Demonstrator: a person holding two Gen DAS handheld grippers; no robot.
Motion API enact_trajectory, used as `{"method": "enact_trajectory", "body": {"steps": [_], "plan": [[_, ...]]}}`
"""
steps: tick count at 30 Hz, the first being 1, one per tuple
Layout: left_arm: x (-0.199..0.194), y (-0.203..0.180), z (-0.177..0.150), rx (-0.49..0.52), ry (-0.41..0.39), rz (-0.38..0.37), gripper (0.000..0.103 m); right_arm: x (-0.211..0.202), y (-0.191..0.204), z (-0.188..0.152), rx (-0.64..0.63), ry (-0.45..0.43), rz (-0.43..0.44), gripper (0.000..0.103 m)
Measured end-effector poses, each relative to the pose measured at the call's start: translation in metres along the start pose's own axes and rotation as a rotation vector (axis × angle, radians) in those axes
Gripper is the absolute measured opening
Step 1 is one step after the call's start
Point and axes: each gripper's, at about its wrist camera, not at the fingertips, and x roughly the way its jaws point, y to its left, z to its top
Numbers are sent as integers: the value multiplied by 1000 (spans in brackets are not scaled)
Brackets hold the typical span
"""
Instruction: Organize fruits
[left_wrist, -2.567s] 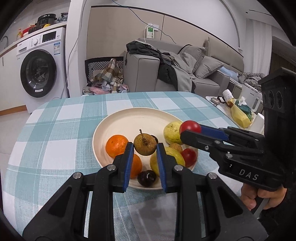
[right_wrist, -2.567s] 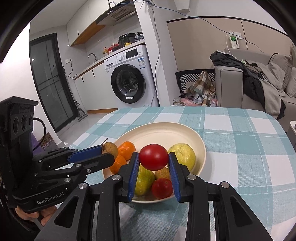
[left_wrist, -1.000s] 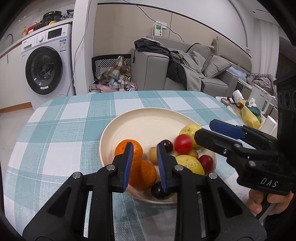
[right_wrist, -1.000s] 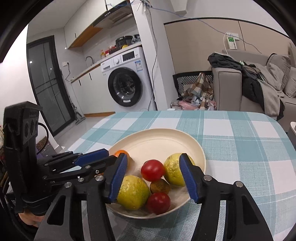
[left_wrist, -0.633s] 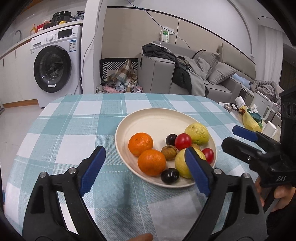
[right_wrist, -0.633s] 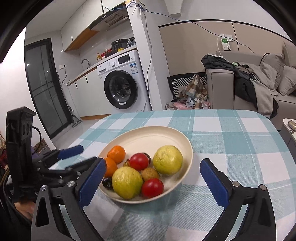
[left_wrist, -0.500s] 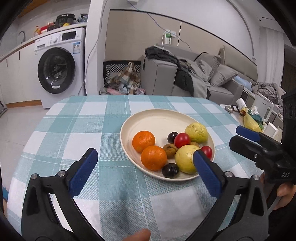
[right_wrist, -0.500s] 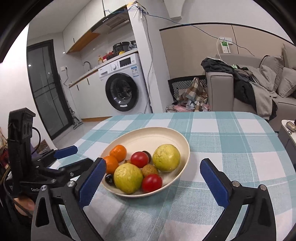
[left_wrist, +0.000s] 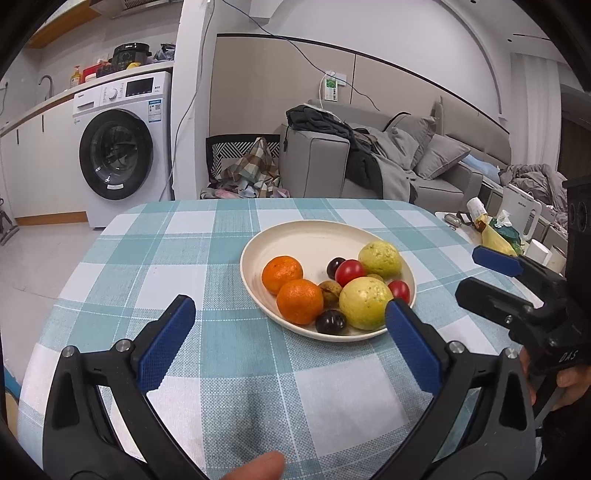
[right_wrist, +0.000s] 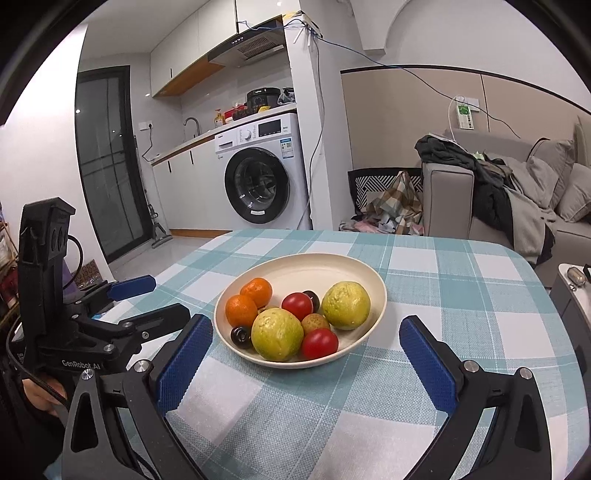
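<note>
Cream plate of fruits lies ahead of both jaw pairs. A small brown fruit sits half hidden behind a guava. Left gripper, marked "GenRobot.AI", and right gripper, marked "DAS", gape wide, empty.

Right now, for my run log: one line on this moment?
left gripper: open, empty | right gripper: open, empty | fruits: all in cream plate | table: checked cloth

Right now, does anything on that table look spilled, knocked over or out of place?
Nothing stands out. All the fruit sits inside the cream plate on the checked tablecloth, none spilled, though it is bunched toward the near side.
</note>
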Motion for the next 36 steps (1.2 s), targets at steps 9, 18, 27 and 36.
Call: {"method": "enact_trajectory", "body": {"steps": [9,18,27,36], "plan": [[3,-7,1,18,6,-2,102,-1,0,0,0,-6,-13,103],[4,-8,2,7,16,-7,102,-3,-2,0,13,-6,-30,103],[7,-7,2,5,22,-7,102,-2,-1,1,6,-1,-30,103],[7,-6,2,4,24,-5,102,-1,-1,1,8,6,-26,103]]}}
